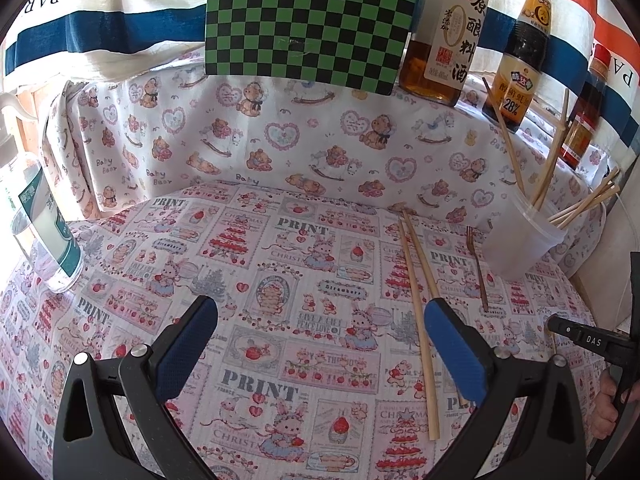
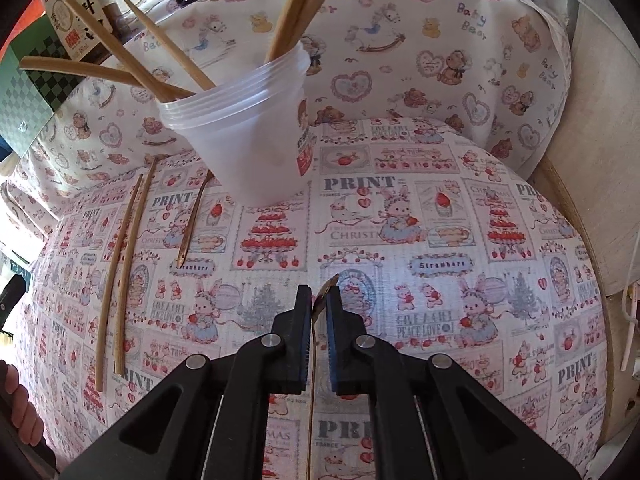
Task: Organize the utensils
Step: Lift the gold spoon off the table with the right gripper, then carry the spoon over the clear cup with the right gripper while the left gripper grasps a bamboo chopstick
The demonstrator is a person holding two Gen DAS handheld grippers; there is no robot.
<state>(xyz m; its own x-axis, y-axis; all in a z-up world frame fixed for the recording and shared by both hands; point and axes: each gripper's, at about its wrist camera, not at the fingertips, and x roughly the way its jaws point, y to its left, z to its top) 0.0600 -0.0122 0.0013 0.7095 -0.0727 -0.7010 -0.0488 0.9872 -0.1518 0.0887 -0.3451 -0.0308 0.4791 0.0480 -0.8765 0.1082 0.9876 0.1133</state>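
A clear plastic cup holds several wooden chopsticks; it also shows at the right of the left wrist view. Two loose chopsticks and a small bronze fork lie on the printed cloth left of the cup, also in the right wrist view as chopsticks and fork. My right gripper is shut on a thin bronze utensil, held above the cloth in front of the cup. My left gripper is open and empty, beside the loose chopsticks.
Sauce bottles and a green checkered board stand at the back. A water bottle stands at the left. The table's wooden edge curves on the right, with a white cable beyond.
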